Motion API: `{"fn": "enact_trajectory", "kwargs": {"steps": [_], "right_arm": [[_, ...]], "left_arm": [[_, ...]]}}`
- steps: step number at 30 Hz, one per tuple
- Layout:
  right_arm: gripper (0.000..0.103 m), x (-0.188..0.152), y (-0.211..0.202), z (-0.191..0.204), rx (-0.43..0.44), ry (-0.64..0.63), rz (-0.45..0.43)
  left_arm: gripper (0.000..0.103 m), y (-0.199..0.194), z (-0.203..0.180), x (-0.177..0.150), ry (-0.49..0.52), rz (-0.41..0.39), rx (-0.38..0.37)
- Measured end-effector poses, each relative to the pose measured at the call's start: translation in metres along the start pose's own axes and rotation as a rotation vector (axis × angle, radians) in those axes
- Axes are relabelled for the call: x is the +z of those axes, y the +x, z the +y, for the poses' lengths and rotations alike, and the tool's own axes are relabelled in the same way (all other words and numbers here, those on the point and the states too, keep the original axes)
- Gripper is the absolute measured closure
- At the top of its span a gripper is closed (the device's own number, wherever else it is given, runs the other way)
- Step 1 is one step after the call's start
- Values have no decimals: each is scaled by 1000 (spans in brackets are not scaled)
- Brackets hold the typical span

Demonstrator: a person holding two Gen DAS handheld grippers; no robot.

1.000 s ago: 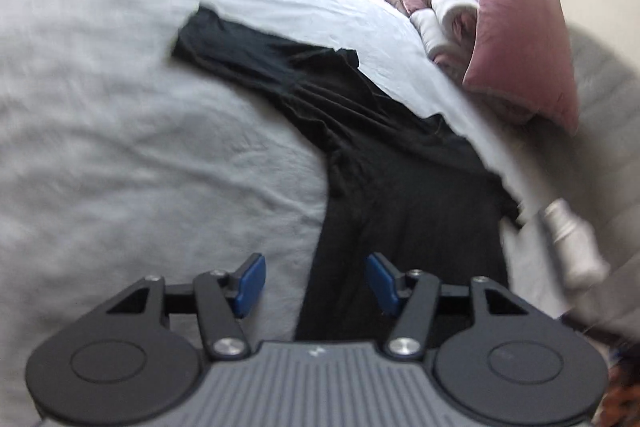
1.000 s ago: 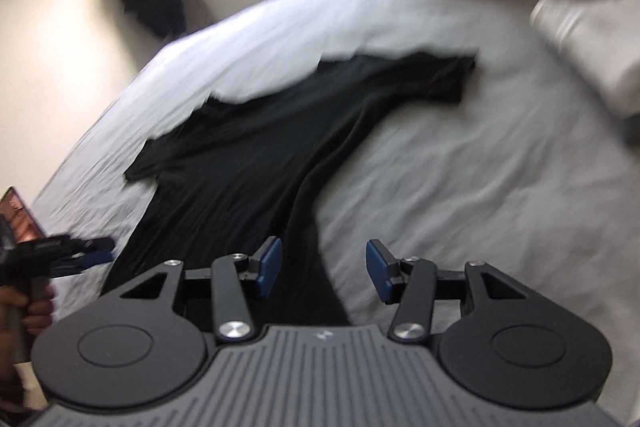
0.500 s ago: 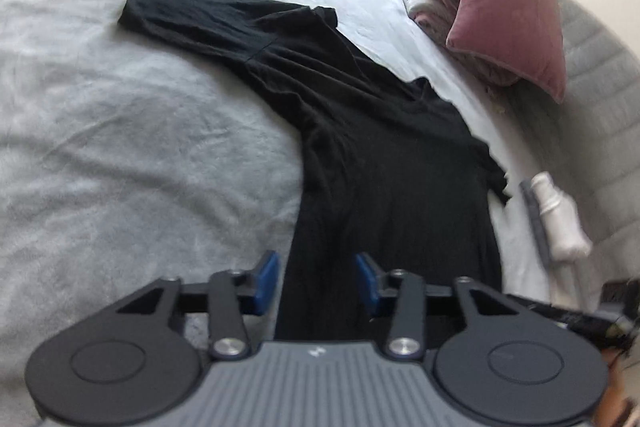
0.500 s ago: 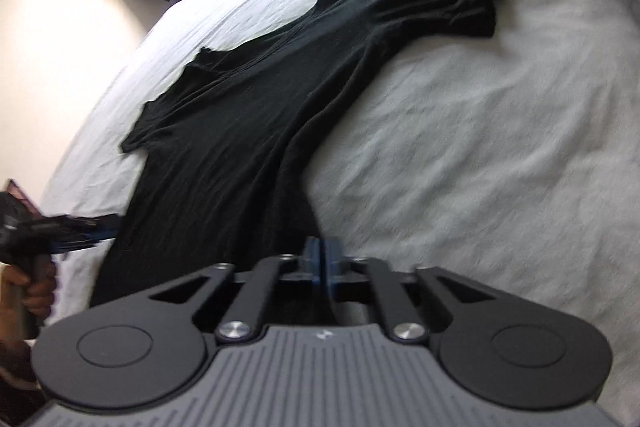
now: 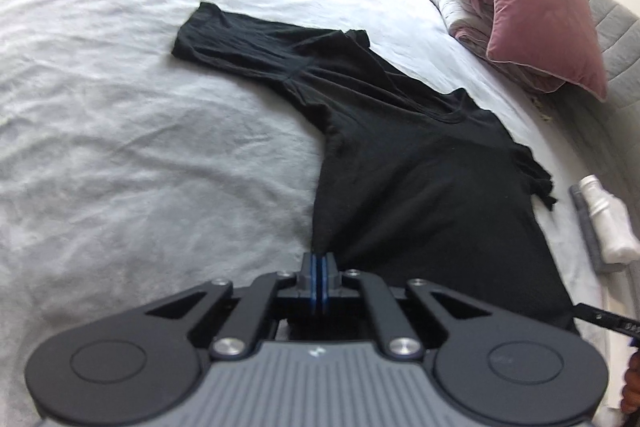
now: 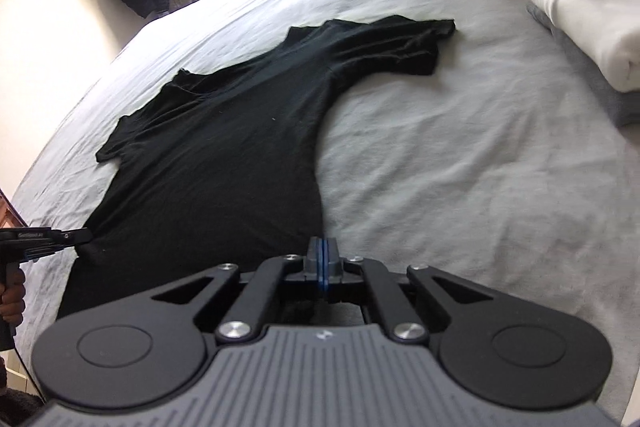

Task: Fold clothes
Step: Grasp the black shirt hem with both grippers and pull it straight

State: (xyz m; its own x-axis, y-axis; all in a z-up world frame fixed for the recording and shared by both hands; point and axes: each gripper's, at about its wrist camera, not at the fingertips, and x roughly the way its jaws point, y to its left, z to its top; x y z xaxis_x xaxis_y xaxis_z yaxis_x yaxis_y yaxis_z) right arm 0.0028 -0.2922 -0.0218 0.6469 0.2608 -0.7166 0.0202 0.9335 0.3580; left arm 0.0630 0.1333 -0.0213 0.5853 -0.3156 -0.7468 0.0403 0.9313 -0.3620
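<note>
Black T-shirt (image 5: 420,179) lies flat on the bed (image 5: 120,167), both hem corners pinched by left gripper (image 5: 319,267) and right gripper (image 6: 322,255); next likely calls for lifting evenly toward the collar.

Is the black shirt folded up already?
No, the black shirt lies spread flat on the bed with both sleeves sticking out.

Perhaps "GenRobot.ai" on left gripper (image 6: 60,237)

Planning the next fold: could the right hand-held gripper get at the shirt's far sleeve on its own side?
Probably yes, but not yet: the right hand-held gripper is shut on the black shirt's hem. That sleeve lies flat on bare sheet, nothing between; the white folded pile sits aside.
</note>
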Motion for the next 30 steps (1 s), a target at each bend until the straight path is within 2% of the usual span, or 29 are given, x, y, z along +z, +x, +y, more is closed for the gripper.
{"fn": "enact_trajectory", "kwargs": {"steps": [1, 3, 5, 7, 9, 10, 16, 20, 26, 30], "right_arm": [[101, -1, 1, -2, 3, 9, 10], [91, -3, 2, -5, 10, 27, 30], [90, -7, -5, -9, 30, 46, 30], [86, -11, -13, -15, 63, 58, 29], [66, -17, -20, -20, 86, 61, 36], [63, -21, -22, -21, 94, 60, 42], [65, -41, -37, -21, 90, -14, 143], [66, -52, -47, -17, 91, -53, 219], [67, -77, -64, -6, 81, -102, 298], [70, -87, -63, 0, 67, -93, 278]], "left_arm": [[99, 2, 0, -1, 4, 10, -4], [97, 2, 2, -3, -13, 28, -18], [87, -4, 5, -4, -17, 37, -38], [68, -9, 10, -6, -20, 59, -79], [65, -14, 16, -11, -23, 97, -121], [65, -16, 20, -14, -25, 120, -139], [64, -28, 37, -31, -38, 252, -230], [63, -50, 34, -50, 45, 310, -211], [63, -79, 43, -82, 65, 325, -164], [65, -81, 38, -94, 64, 286, -123]]}}
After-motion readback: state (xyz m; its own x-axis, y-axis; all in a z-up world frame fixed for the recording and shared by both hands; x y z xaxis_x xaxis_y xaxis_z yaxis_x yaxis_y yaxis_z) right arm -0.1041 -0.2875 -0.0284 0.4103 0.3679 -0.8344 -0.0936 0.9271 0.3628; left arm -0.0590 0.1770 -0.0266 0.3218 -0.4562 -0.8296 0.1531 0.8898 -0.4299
